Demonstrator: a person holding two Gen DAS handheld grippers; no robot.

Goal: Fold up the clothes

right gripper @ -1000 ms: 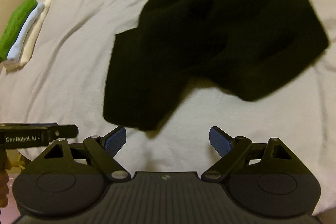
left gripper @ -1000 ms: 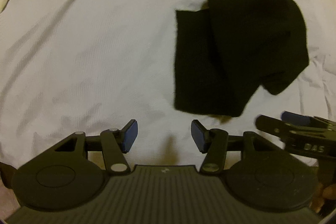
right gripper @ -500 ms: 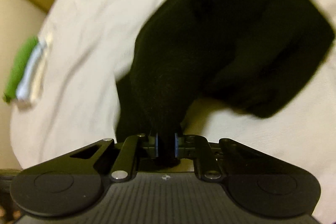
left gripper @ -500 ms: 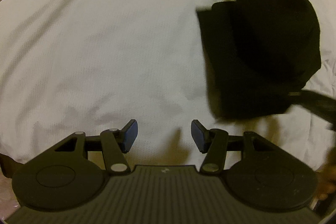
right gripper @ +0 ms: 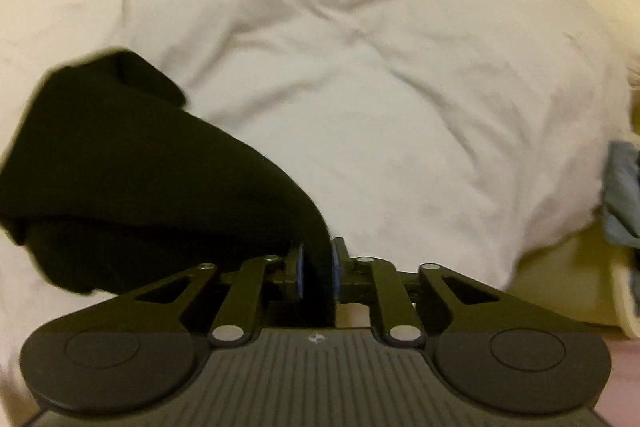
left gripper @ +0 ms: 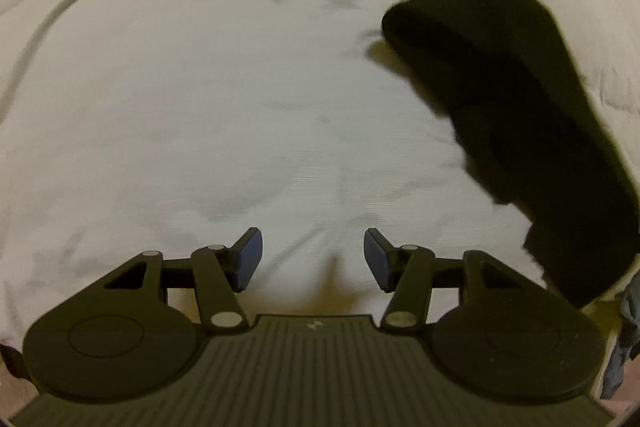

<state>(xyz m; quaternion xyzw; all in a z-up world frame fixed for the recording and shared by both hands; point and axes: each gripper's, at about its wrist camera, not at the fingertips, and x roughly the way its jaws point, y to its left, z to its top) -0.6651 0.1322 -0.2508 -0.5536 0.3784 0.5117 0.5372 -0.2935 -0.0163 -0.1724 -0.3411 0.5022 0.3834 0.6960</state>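
A black knitted garment [right gripper: 132, 167] hangs from my right gripper [right gripper: 318, 269], whose blue pads are shut on one edge of it. The rest of the cloth trails to the left over the white bed cover [right gripper: 380, 75]. In the left wrist view the same black garment [left gripper: 520, 115] stretches along the right side, lifted toward the lower right. My left gripper [left gripper: 312, 259] is open above the white bed cover [left gripper: 200, 87], with nothing between its fingers, well left of the garment.
A grey-blue piece of cloth [right gripper: 622, 191] lies at the right edge of the bed, also showing as cloth [left gripper: 628, 323] in the left wrist view. The bed's cream edge [right gripper: 568, 287] runs along the lower right. Wrinkled white cover fills the area ahead.
My right gripper shut on the black garment's edge and pulled it up and to the right. The left gripper stayed open while the view shifted.
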